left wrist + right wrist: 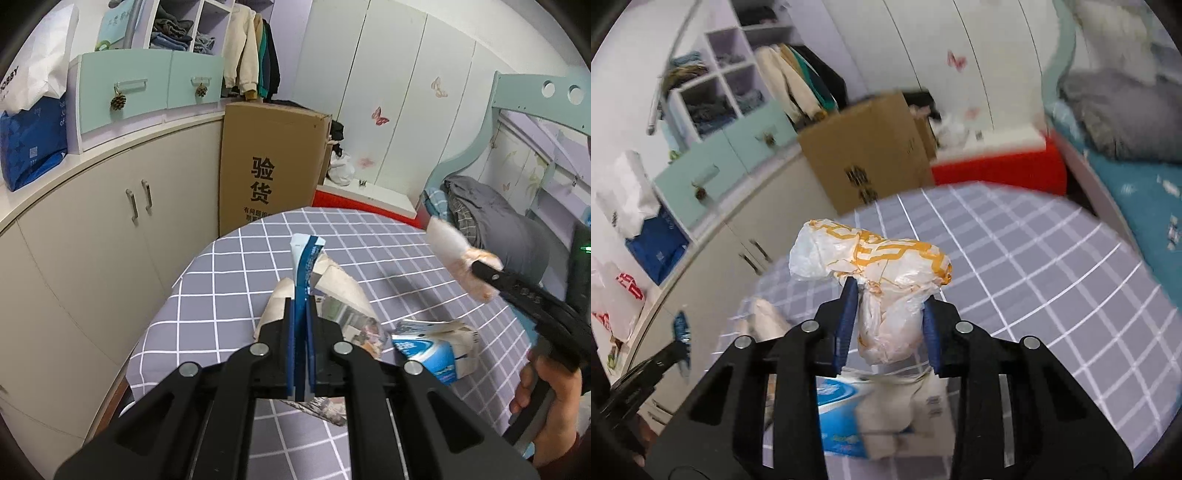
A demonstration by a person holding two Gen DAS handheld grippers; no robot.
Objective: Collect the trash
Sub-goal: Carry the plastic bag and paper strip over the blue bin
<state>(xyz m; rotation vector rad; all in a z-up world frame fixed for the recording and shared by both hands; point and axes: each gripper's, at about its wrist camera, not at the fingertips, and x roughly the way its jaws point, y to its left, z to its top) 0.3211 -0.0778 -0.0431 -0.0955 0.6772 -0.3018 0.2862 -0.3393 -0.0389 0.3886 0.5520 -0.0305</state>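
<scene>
The left gripper (301, 314) has its blue pads pressed tight on a thin blue and white wrapper (306, 258), which sticks up past the fingertips. Pale crumpled paper (340, 288) fans out on both sides of the same grip, and whether the pads pinch it too cannot be told. Just below and to the right of this gripper, a crushed blue and white carton (432, 350) lies on the grey checked tablecloth (229, 280). A printed sheet lies under the gripper on the same cloth.

The right gripper (890, 306) is clamped on a crumpled white plastic bag with orange print (875, 258). The bag's twisted lower part sits squeezed between the two blue pads, and its bulky upper part bulges above the fingertips, clear of the table. Seen from the left wrist camera, the same bag (458, 254) hangs at the tip of the right gripper (476, 267), up and to the right, with a hand (550, 402) around the handle. Below the right gripper, the carton (846, 417) shows again on the cloth.

Beyond the table stands a tall cardboard box (269, 166) with black characters. To its left run beige cabinets (92, 229) with pale green drawers (122, 92) on top. To the right of the box is a red block (997, 166), then a bed (491, 218) with grey bedding.
</scene>
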